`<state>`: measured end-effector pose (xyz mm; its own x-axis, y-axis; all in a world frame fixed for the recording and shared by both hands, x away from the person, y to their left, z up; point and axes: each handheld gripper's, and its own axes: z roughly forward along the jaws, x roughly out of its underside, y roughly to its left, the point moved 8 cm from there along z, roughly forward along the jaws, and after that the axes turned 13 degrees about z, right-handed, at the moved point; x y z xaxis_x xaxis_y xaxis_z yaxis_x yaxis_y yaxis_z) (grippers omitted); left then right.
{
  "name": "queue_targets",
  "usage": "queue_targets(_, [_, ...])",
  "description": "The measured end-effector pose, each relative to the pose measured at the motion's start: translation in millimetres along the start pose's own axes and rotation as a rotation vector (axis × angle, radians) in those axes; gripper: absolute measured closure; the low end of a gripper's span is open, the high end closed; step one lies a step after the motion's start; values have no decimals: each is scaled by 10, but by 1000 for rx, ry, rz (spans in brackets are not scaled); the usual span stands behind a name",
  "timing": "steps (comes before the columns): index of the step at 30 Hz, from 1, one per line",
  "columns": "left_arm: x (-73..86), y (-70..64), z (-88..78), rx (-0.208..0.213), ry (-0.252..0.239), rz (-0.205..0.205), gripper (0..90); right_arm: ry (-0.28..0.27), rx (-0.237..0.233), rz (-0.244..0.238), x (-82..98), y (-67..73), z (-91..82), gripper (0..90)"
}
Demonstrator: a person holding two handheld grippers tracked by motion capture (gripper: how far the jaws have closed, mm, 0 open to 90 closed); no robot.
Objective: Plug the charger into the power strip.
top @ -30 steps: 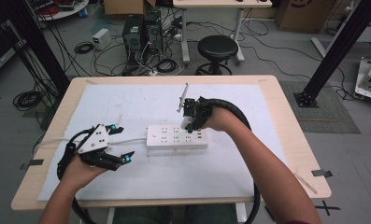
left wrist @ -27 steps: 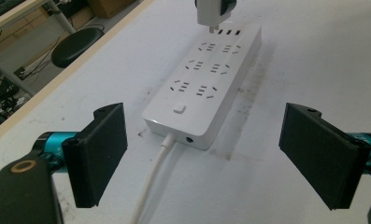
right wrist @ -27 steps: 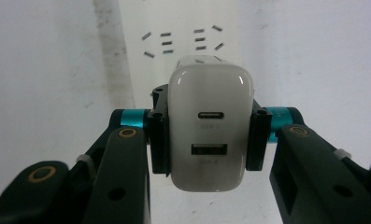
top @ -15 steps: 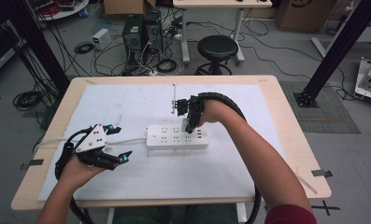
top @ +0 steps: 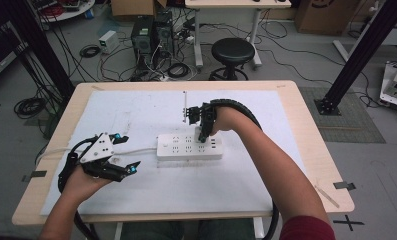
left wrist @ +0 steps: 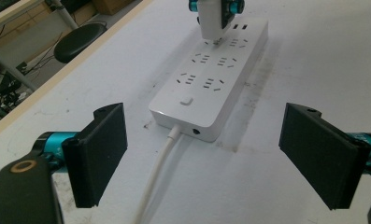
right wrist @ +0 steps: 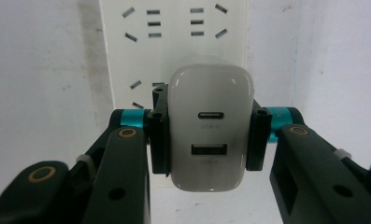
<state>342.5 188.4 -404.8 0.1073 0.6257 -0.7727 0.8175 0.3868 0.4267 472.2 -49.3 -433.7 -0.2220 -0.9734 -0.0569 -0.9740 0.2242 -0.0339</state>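
Since the earlier frames, the right gripper (top: 202, 131) has come down from above the table onto the power strip (top: 188, 146), so the step in hand appears to be plugging in. It clamps a white USB charger (right wrist: 210, 133) over the strip's far-end sockets. The left gripper (top: 117, 166) rests beside the strip's cord (left wrist: 160, 168), jaws wide apart, holding nothing. The charger's prongs are hidden, so seating depth cannot be told.
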Motion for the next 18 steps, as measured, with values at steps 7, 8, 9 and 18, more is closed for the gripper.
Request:
queue_targets(7, [14,-5,2,0,1,-2,153,11,-2,-10,-27,2,40,632])
queue_targets(8, [15,-6,4,1,4,0,153,25,1,-14,-25,12,61,632])
queue_targets(9, [10,-7,10,1,-1,-1,153,47,9,-26,-24,16,120,632])
queue_targets(18, [35,-4,29,3,8,-5,153,47,-4,-5,-25,-2,128,635])
